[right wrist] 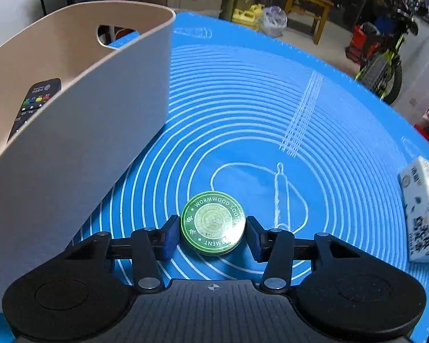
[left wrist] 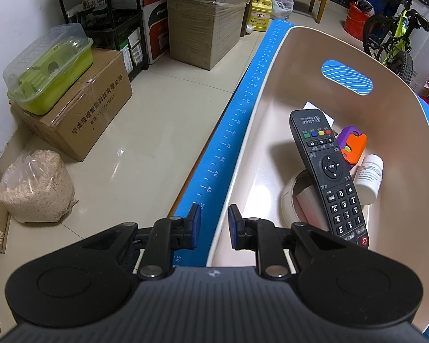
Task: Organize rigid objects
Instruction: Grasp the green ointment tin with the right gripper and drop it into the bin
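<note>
A beige bin (left wrist: 271, 91) stands on the blue mat (left wrist: 237, 131). Inside it lie a black remote (left wrist: 327, 171), a purple and orange toy (left wrist: 353, 145), a white bottle (left wrist: 367, 177) and a tape roll (left wrist: 289, 200). My left gripper (left wrist: 214, 225) is open and empty, its jaws astride the bin's near left rim. In the right wrist view a round green tin (right wrist: 213, 223) lies flat on the mat (right wrist: 271, 100). My right gripper (right wrist: 213, 235) is open with a finger on each side of the tin, a small gap showing at each pad. The bin (right wrist: 71, 148) stands to its left.
A white printed box (right wrist: 421, 211) lies at the mat's right edge. Past the table's left edge are a floor with cardboard boxes (left wrist: 80, 114), a green plastic case (left wrist: 48, 68) and a bag of shavings (left wrist: 34, 188). A bicycle (left wrist: 394, 43) stands far right.
</note>
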### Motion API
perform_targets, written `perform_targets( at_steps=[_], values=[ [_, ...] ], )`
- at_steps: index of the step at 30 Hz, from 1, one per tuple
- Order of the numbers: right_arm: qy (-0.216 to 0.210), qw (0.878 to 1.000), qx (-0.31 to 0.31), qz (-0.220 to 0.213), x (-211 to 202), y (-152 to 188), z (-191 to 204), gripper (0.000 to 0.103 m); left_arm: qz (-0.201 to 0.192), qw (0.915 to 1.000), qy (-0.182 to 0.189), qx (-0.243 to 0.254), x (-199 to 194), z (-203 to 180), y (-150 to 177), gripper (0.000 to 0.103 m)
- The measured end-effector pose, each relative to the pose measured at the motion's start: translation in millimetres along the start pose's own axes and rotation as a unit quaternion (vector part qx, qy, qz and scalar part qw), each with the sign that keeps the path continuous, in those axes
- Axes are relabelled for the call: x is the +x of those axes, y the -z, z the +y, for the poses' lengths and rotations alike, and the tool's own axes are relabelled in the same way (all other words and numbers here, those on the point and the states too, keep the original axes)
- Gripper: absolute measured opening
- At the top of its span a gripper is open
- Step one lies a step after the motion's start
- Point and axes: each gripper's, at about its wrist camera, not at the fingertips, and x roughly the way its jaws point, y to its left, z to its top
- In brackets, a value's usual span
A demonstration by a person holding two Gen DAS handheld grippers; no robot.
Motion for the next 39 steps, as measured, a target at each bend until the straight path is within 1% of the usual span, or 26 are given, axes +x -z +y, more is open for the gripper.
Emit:
perform_targets(
  at_steps=[4,7,11,13,15,17,21,23,26,29,34,39],
  values=[
    [0.015,0.999,-0.004,-0.032,-19,-5,3,0.054,0.000,1.0000,0.000,0.000,0,0,0,0.023],
    [0.021,0.998,0.003,-0.058,-34,-16,1,0.054,0.000,1.0000,0.000,0.000,0,0,0,0.023],
    [0.029,0.994,0.004,-0.103,-54,-37,2,0.054,0.000,1.0000,0.001,-0.001,0,-1,0,0.023],
    [0.027,0.992,0.003,-0.122,-64,-46,4,0.054,0.000,1.0000,0.000,-0.001,0,-1,0,0.023],
    [0.036,0.989,-0.024,-0.144,-74,-54,15,0.054,0.000,1.0000,0.000,0.000,1,-1,0,0.023],
    [0.028,0.986,-0.030,-0.164,-83,-62,22,0.054,0.000,1.0000,0.000,0.000,1,-1,0,0.023],
    [0.007,0.980,-0.022,-0.195,-99,-80,29,0.054,0.000,1.0000,-0.001,0.001,1,-1,0,0.023],
    [0.000,0.979,-0.032,-0.202,-103,-88,35,0.054,0.000,1.0000,-0.001,0.001,1,-1,0,0.023],
    [-0.008,0.979,-0.051,-0.199,-100,-101,48,0.054,0.000,1.0000,-0.001,0.001,1,-1,0,0.023],
    [-0.016,0.980,-0.075,-0.182,-88,-109,68,0.054,0.000,1.0000,-0.002,0.002,1,-1,0,0.023],
    [-0.021,0.986,-0.105,-0.130,-58,-118,100,0.054,0.000,1.0000,-0.002,0.002,1,-1,0,0.023],
    [-0.015,0.990,-0.124,-0.071,-26,-118,120,0.054,0.000,1.0000,0.000,0.002,0,0,-1,0.023]
  ],
)
